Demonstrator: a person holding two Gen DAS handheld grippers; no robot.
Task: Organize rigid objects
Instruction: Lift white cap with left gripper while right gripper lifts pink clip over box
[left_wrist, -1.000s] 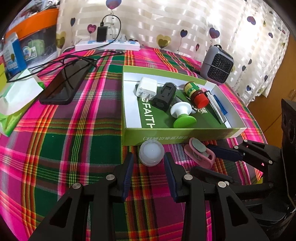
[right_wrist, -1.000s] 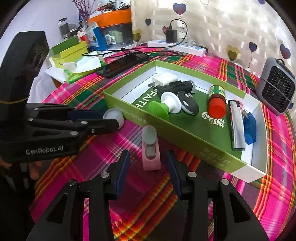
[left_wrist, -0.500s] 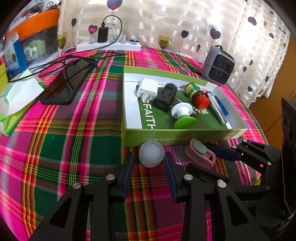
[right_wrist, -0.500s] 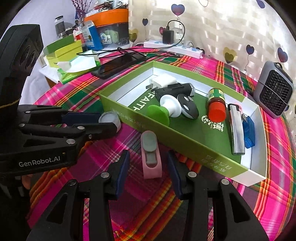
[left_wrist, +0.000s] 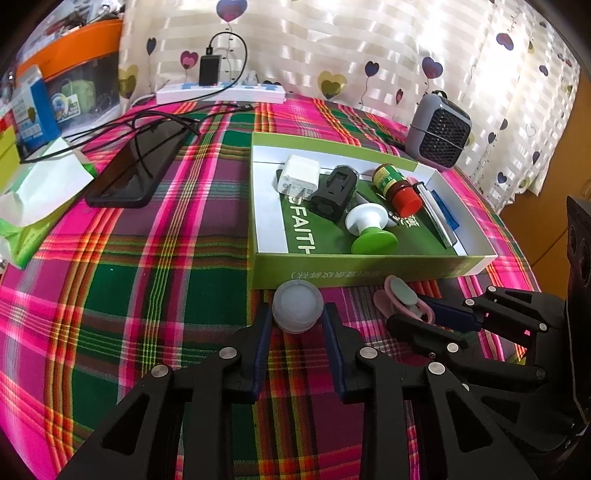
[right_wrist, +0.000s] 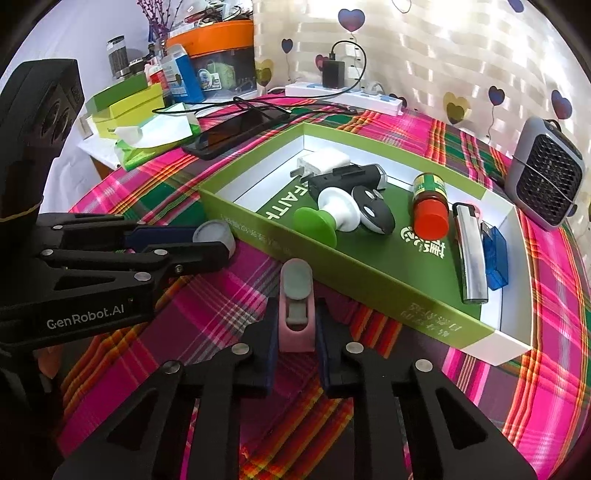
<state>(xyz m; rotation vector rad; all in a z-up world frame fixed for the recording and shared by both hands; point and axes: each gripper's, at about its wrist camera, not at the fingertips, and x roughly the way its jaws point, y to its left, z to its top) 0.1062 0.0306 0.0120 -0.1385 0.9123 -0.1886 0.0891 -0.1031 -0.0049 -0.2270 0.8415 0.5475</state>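
A plaid-clothed surface (left_wrist: 110, 295) backs onto a heart-print curtain (left_wrist: 332, 48); at 1 o'clock the green box (left_wrist: 369, 271) holds a white charger (left_wrist: 298, 178), red-capped bottle (left_wrist: 397, 184) and lighter (right_wrist: 470, 254). Left gripper (left_wrist: 297, 325) brackets the white round cap (left_wrist: 297, 311), contact unclear; right gripper (right_wrist: 296, 334) clamps the pink clip (right_wrist: 296, 310)

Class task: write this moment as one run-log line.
left gripper: closed on white round cap | right gripper: closed on pink clip | both on tablecloth outside green box

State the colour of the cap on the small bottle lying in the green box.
Red; the bottle cap shows best in the right wrist view.
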